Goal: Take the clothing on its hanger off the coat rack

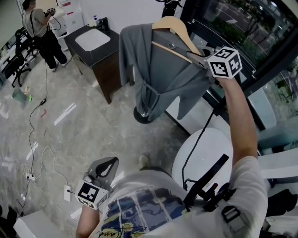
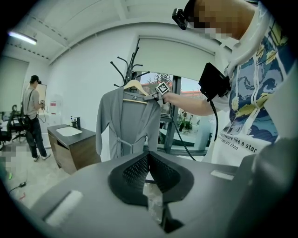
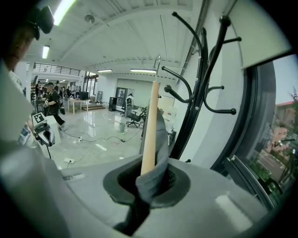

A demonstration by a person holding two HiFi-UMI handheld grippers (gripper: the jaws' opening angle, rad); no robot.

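Grey fabric first: the robe (image 1: pixel 163 76) hung on a pale wooden hanger (image 1: pixel 176 24), which you held up just beside the black coat rack (image 3: pixel 201 88). Your right gripper (image 3: pixel 150 180) was clamped on the hanger's end, with a fold of the robe's shoulder pinched between the jaws alongside the wood. In the right gripper view the hanger's metal hook (image 3: pixel 158 58) stood left of the rack's prongs, apart from them. Your left gripper (image 2: pixel 148 171) was low by your waist, jaws together with nothing in them.

Writing: only the print on your T-shirt (image 2: pixel 251 116) could be read, and only in part: "like a star". The smaller line under it was too blurred. Each gripper carried a cube (image 1: pixel 224 62) of black-and-white square markers, with no text on them.

Surface and room:
- The floor (image 1: pixel 70 135) was glossy, pale grey and marbled, with ceiling lights reflected in it.
- Cables (image 1: pixel 30 124) trailed across the floor, and a white socket block (image 1: pixel 67 192) lay near your left gripper.
- A dark cabinet (image 1: pixel 104 65) with a white basin (image 1: pixel 92 39) stood near the rack's base.
- A large dark-framed window (image 3: pixel 274 153) was on the rack's far side.
- A second person (image 1: pixel 39 28) stood well apart, beyond the cabinet.
- The ceiling was white, with strip lights (image 3: pixel 63 9).
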